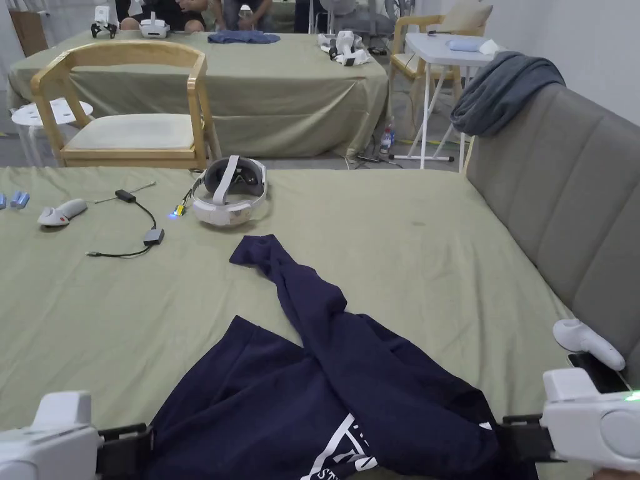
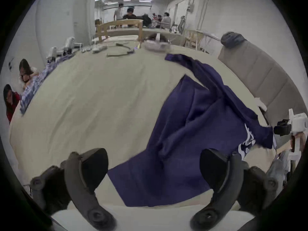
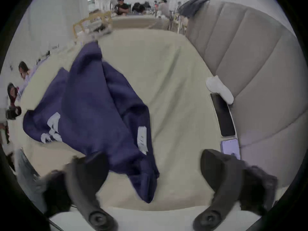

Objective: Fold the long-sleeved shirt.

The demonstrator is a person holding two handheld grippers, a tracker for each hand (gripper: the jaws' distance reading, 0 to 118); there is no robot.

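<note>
Here right claw [image 3: 154,168] view alone catches phone [image 3: 222,114]

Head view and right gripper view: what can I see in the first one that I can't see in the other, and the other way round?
Head view: a black cable and a left-side controller lie on the sheet, and a bottle stands on the floor. Right gripper view: a pale phone lies beside the grey backrest, and a white label sits on the navy shirt. Both share the shirt, the sheet and the backrest.
</note>
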